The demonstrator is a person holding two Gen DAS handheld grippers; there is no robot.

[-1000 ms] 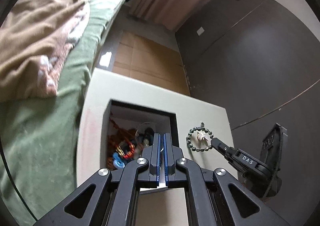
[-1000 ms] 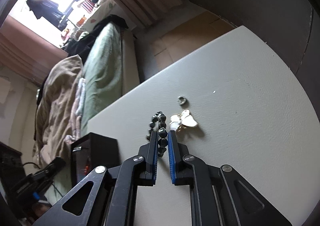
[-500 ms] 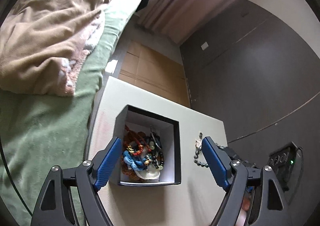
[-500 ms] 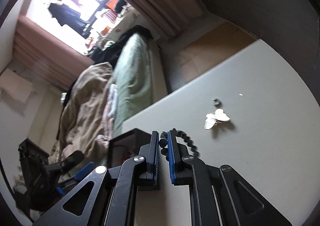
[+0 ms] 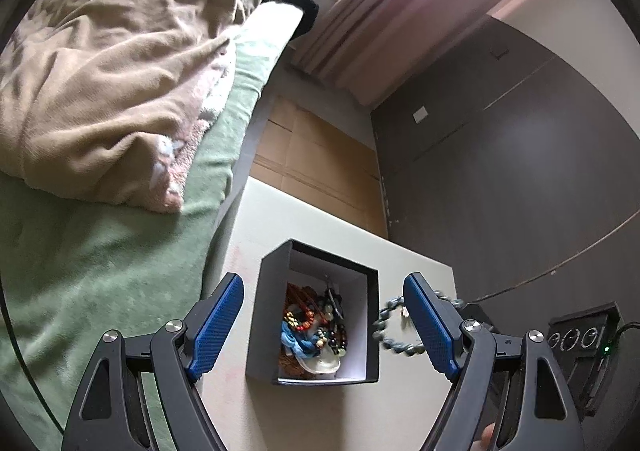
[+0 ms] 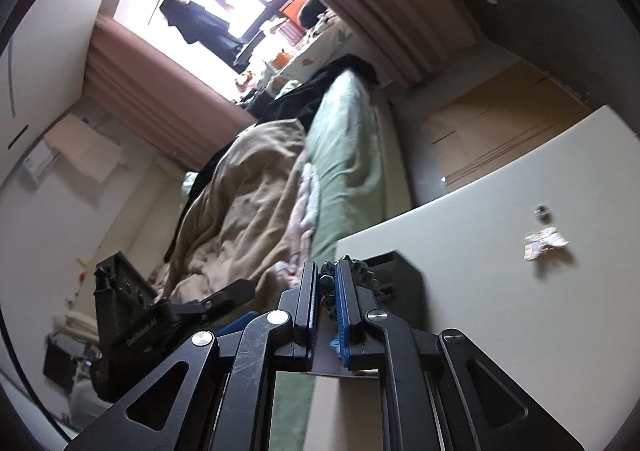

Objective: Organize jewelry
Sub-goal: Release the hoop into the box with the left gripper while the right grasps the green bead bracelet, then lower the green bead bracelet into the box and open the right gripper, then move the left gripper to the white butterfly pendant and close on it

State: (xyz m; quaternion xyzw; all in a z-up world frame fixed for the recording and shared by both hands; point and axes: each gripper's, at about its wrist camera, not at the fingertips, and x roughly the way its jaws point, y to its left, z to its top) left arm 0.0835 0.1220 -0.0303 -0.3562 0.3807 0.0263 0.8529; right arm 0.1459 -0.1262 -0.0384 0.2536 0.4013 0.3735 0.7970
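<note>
A black jewelry box (image 5: pixel 256 315) with a white inside stands on the pale table (image 5: pixel 320 411) and holds a heap of beaded jewelry (image 5: pixel 316 327). My left gripper (image 5: pixel 324 325) is open wide above the box, one finger on each side. My right gripper (image 6: pixel 327 287) is shut on a dark green bead bracelet (image 6: pixel 362 275) and holds it in the air by the box's right side; the bracelet also shows in the left wrist view (image 5: pixel 386 327). A pale butterfly-shaped piece (image 6: pixel 544 243) and a small ring (image 6: pixel 541 210) lie on the table.
A bed with a green sheet (image 5: pixel 100 251) and a tan blanket (image 5: pixel 112 71) runs along the table's left edge. A dark wall (image 5: pixel 520 191) stands to the right. A black power strip (image 5: pixel 580 339) sits at the right.
My left gripper opened wide and rose above the box. My right gripper lifted the bracelet off the table and carried it left to the box.
</note>
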